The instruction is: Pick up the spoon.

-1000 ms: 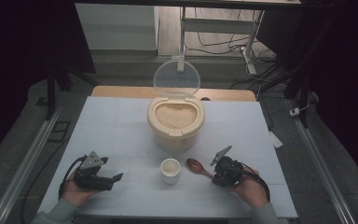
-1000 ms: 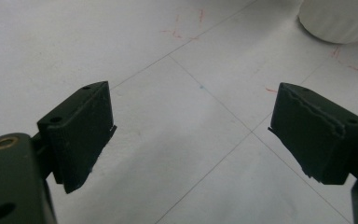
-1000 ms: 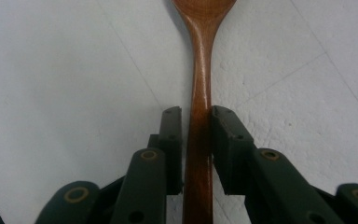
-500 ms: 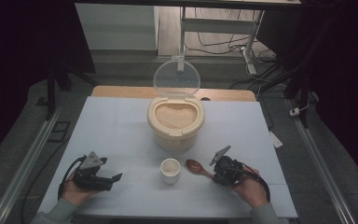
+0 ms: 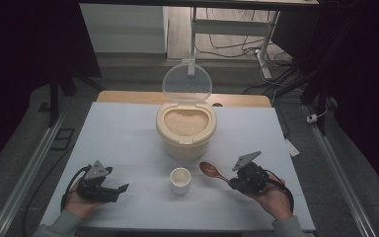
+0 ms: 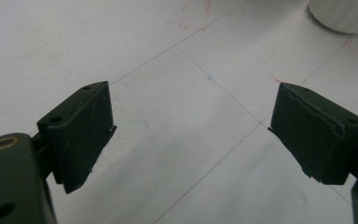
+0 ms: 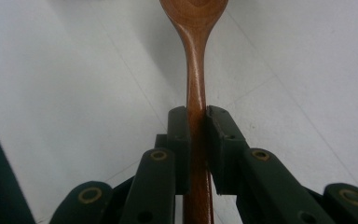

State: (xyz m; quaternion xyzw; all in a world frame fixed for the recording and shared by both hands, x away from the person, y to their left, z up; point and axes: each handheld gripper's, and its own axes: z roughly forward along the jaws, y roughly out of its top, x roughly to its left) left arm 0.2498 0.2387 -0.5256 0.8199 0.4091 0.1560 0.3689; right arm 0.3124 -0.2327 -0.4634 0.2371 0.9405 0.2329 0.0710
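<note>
A brown wooden spoon (image 5: 209,170) (image 7: 195,56) points its bowl toward the small white cup (image 5: 180,178) at the table's front centre. My right gripper (image 5: 233,181) (image 7: 196,126) is shut on the spoon's handle; its jaws have just been closing, with the handle between them. The spoon sits a little above the white table. My left gripper (image 5: 121,189) (image 6: 191,135) rests at the front left, open with nothing between its pads. Behind the cup stands a cream container of rice (image 5: 186,126), its clear lid (image 5: 187,82) raised.
The cup's base (image 6: 345,14) lies ahead and to the right in the left gripper view. The white table top (image 5: 128,138) has thin grid lines. Metal rails (image 5: 34,163) run along both sides. A desk frame and cables lie beyond the far edge.
My right gripper has lifted slightly with the spoon in its jaws. The left gripper has stayed where it was.
</note>
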